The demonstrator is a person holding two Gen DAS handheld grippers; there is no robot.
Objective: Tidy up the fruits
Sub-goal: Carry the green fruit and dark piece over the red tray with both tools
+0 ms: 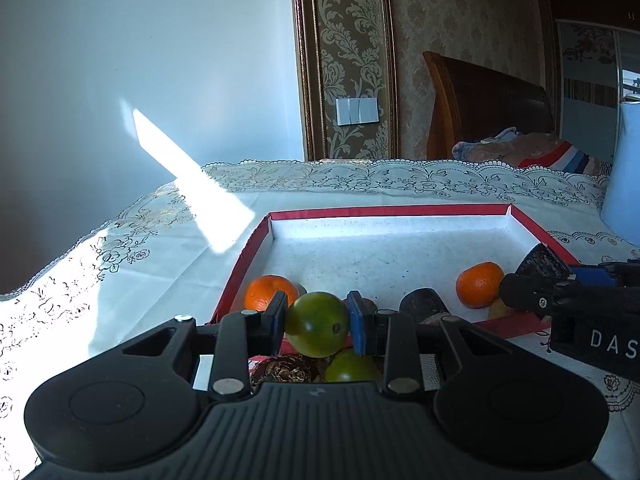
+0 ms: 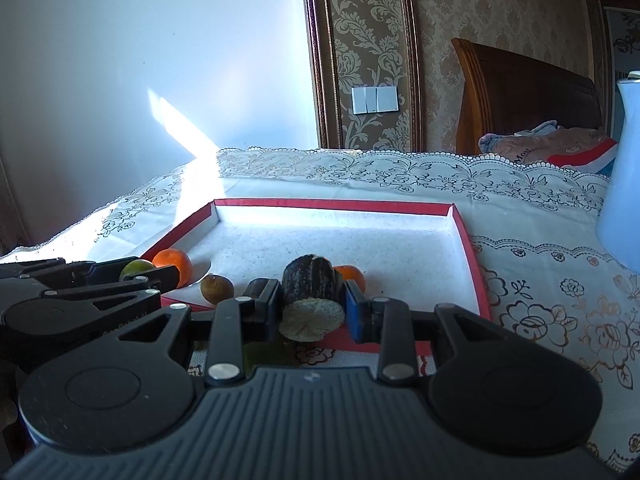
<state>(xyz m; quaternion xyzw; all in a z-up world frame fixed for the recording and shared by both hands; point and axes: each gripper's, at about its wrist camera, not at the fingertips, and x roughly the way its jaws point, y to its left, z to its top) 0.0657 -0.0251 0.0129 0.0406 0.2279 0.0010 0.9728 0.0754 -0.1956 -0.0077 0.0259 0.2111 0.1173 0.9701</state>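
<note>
Grippers first: your left gripper (image 1: 317,322) is clamped on a green round fruit (image 1: 318,324), pads snug on both sides, sitting at the lower middle of the left wrist view, right over the near rim of the red-edged tray (image 1: 384,211). Your right gripper (image 2: 312,308) is closed on a dark stubby cylinder (image 2: 311,300) with a pale cut end. Could be sugarcane, honestly can't tell. Its long axis runs along the fingers, pale face pointing back at the camera, dark end pointing into the tray.

Moving outward, one orange (image 1: 269,292) sits in the tray's near-left corner, just left of the left gripper, and a second orange (image 1: 479,284) lies over at the right, close to your right gripper. A small brownish fruit (image 2: 216,289) rests just inside the near rim, between the two grippers. Another green fruit (image 1: 352,368) and something brown and scaly are below the left gripper, outside the tray on the lace tablecloth (image 1: 120,248).

The bit that matters: the open tray floor is straight ahead of both grippers, toward the middle of each frame. I'd guess both loads go forward and down. The left one has less clearance, with the orange right beside it.
</note>
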